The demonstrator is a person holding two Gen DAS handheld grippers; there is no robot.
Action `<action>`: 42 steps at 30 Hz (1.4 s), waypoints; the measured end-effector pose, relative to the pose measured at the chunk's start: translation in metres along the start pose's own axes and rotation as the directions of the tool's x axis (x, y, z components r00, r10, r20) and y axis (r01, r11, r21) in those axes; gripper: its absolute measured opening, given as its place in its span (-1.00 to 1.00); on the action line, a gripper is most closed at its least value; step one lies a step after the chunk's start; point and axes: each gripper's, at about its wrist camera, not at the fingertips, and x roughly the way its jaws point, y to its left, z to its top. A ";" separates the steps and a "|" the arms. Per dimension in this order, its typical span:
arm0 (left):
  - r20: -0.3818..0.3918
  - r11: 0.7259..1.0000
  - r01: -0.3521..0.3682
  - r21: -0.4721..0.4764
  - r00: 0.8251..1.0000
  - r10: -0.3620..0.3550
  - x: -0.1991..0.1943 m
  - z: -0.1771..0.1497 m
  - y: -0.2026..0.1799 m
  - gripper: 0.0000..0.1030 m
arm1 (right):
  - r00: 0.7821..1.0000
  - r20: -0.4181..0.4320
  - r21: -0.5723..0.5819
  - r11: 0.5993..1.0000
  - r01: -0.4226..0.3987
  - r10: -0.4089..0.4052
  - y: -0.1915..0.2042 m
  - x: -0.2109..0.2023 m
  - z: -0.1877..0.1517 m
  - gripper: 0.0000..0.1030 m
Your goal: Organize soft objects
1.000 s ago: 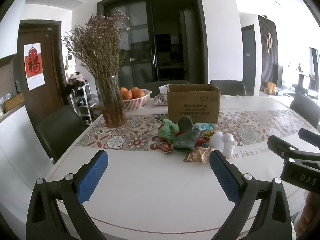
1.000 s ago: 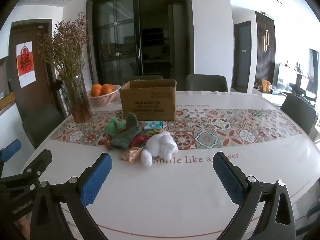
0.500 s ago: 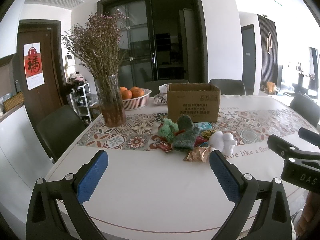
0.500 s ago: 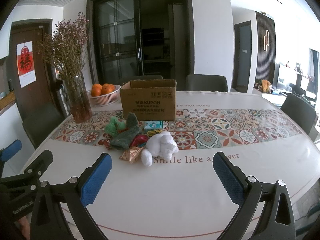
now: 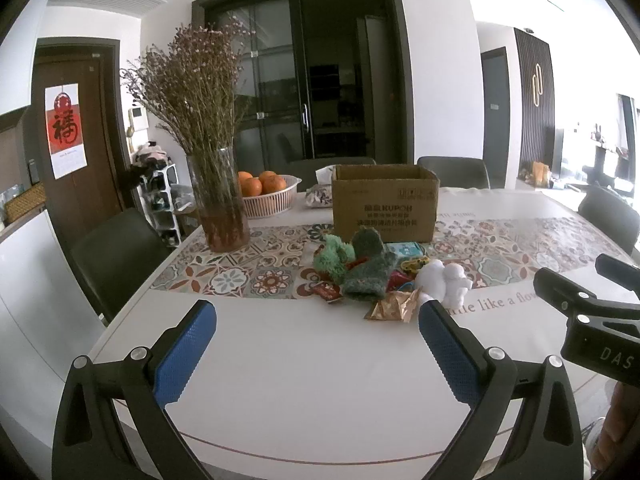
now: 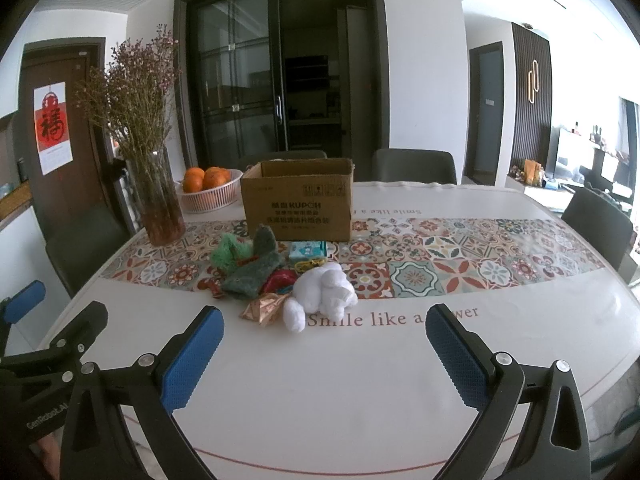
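I have both the left gripper (image 5: 316, 346) and right gripper (image 6: 324, 350) spread wide, holding nothing (blue pads bare). The fluffy white plush toy (image 6: 322, 294) lies on the white table (image 6: 360, 380), touching the fuzzy dark-green knitted mitten (image 6: 254, 272), near the open brown cardboard box (image 6: 298, 200).

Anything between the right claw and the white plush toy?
Only bare white tabletop with printed lettering lies between the open right claw and the white plush toy, as the right wrist view shows.

Home dining room: table (image 6: 360, 380), chairs (image 6: 414, 166), fruit basket (image 6: 210, 196).
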 end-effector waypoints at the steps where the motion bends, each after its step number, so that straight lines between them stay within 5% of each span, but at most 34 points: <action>1: -0.001 1.000 0.000 0.000 1.000 0.000 -0.001 -0.001 0.000 1.00 | 1.000 0.000 -0.001 1.000 0.002 -0.002 0.000 -0.001 0.000 0.99; 42: -0.011 1.000 0.010 0.003 1.000 -0.009 0.005 -0.009 0.002 1.00 | 1.000 -0.015 0.004 1.000 -0.004 0.004 0.001 0.010 -0.010 0.99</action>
